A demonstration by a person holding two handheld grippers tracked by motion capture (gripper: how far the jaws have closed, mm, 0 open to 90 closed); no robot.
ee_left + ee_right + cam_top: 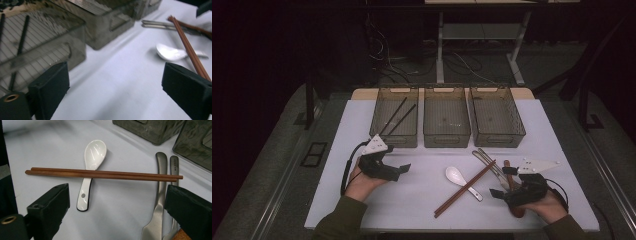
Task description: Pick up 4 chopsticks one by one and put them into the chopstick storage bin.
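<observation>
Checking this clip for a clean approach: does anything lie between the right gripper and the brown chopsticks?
Nothing visible does. The right gripper is open, with bare white table up to the brown chopsticks. They lie across the white spoon handle and the metal cutlery, so those sit under them, not in front.

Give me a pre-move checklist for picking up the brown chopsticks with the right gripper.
1. Right gripper open with nothing between the jaws: ok.
2. Brown chopsticks in front of it, lying side by side as a pair: ok.
3. Chopsticks free of other items: not ok; they lie across the white spoon handle and the metal cutlery.
4. Left gripper out of the way: ok; open, off to the left near the left bin.
5. Left bin has room: ok; it holds two black chopsticks.
6. Right gripper's height above the table: cannot tell.
</observation>
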